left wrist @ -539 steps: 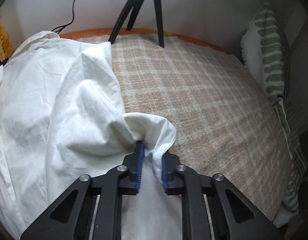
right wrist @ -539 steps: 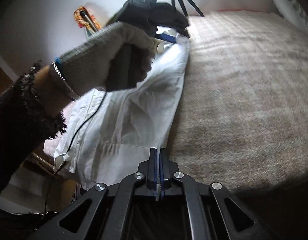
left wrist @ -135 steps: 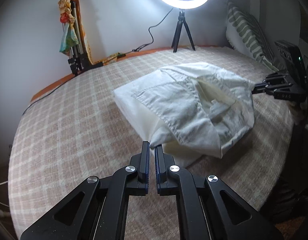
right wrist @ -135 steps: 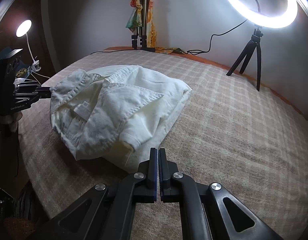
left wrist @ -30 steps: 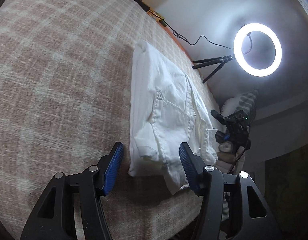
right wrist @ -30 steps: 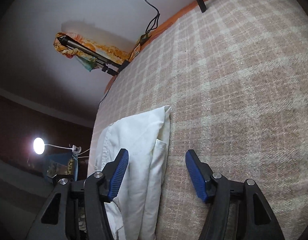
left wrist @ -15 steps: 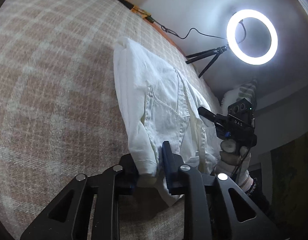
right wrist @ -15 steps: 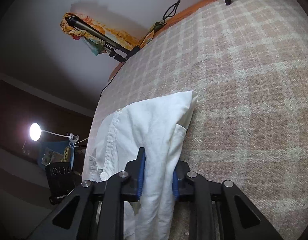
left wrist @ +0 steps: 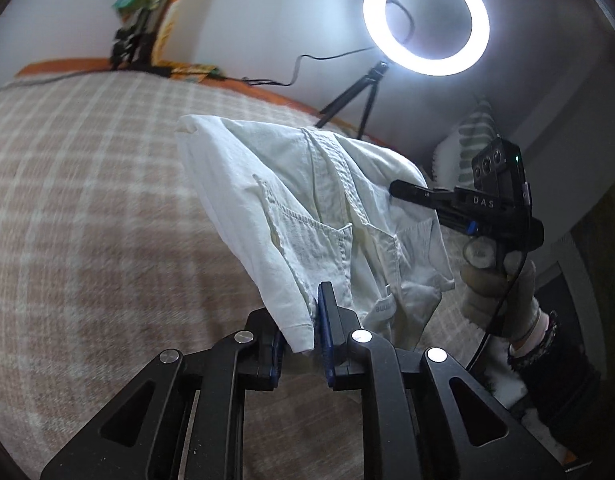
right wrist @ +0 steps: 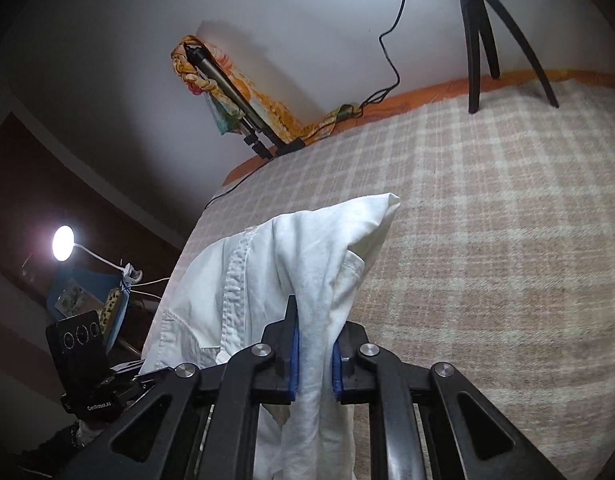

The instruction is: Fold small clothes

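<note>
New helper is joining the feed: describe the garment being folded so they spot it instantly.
Find the checked beige blanket under the ring light. Over it, the white shirt, the only plain white cloth, hangs pinched in both grippers, its stitched pocket showing.

Each view was taken from just behind a gripper, looking forward and downward along its fingers. The left gripper [left wrist: 299, 344] was faced toward the ring light [left wrist: 426, 20]; the right gripper [right wrist: 313, 356] toward the desk lamp [right wrist: 63, 249]. The white garment [left wrist: 327, 216] and plaid blanket [left wrist: 87, 220] were shared at close range.
</note>
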